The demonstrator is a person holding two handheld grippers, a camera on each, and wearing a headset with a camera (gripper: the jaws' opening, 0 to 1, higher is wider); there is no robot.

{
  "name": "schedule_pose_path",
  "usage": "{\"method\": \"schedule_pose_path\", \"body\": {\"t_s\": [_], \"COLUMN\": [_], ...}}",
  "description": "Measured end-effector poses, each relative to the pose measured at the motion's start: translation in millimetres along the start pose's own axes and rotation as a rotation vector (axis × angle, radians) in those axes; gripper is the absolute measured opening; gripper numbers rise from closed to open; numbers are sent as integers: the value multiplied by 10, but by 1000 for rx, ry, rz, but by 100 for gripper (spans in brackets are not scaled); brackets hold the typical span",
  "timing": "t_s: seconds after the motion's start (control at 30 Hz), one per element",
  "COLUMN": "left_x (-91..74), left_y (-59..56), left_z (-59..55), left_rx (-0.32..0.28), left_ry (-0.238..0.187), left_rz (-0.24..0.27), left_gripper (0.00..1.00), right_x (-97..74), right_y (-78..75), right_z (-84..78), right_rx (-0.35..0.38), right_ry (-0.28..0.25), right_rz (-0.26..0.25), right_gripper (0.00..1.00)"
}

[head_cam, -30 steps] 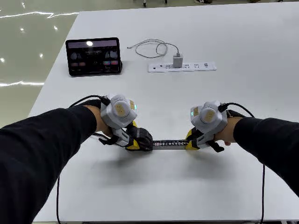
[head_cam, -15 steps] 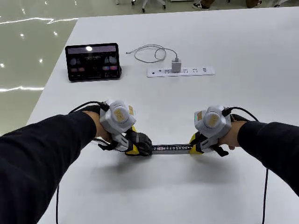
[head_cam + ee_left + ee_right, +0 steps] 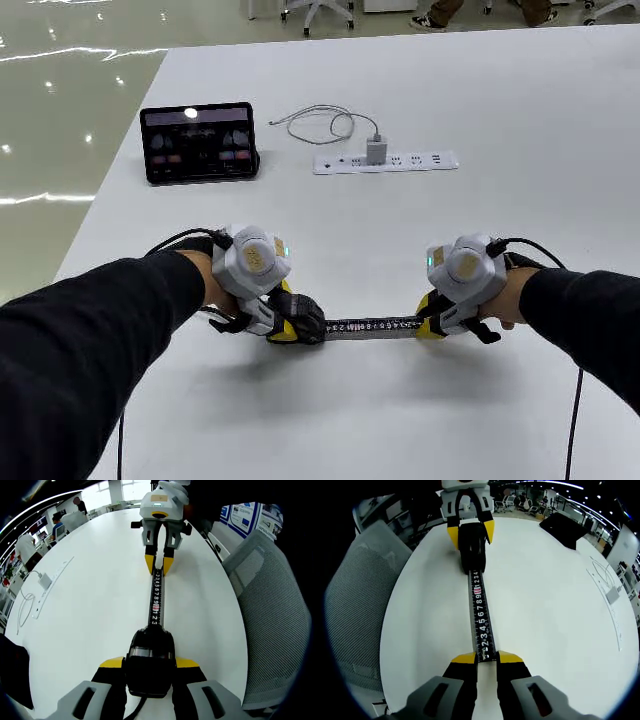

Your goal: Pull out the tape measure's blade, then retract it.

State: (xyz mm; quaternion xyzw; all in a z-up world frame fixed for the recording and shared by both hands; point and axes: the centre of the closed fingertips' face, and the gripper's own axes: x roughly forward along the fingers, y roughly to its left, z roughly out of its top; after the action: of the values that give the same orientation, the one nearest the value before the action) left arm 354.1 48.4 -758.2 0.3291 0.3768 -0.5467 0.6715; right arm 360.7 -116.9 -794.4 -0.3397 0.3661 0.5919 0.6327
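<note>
The worktop (image 3: 520, 120) is plain white, and the tape measure (image 3: 300, 318) on it is black, its blade (image 3: 372, 325) black too with white numerals and ticks and one reddish mark among them. The left gripper (image 3: 150, 663) and the right gripper (image 3: 487, 658) are both pale grey in the body with black fittings and bright yellow jaw tips, and the sleeves (image 3: 90, 330) behind them are black. Near the worktop's far left corner a black tablet (image 3: 198, 142) shows a dim screen with small red and pale patches, beside a white power strip (image 3: 420, 160) and white cable (image 3: 320, 120).
</note>
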Motion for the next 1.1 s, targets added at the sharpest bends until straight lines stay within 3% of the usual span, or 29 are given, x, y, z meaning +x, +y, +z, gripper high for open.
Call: {"method": "schedule_pose_path", "body": {"t_s": [1.1], "left_x": [-2], "left_y": [-1], "left_z": [2], "left_rx": [-11], "left_ry": [-6], "left_rz": [1], "left_gripper": [31], "right_x": [-123], "right_y": [4], "right_z": [-201], "right_rx": [33], "right_ry": [9], "right_rz": [-10], "right_gripper": [9]}}
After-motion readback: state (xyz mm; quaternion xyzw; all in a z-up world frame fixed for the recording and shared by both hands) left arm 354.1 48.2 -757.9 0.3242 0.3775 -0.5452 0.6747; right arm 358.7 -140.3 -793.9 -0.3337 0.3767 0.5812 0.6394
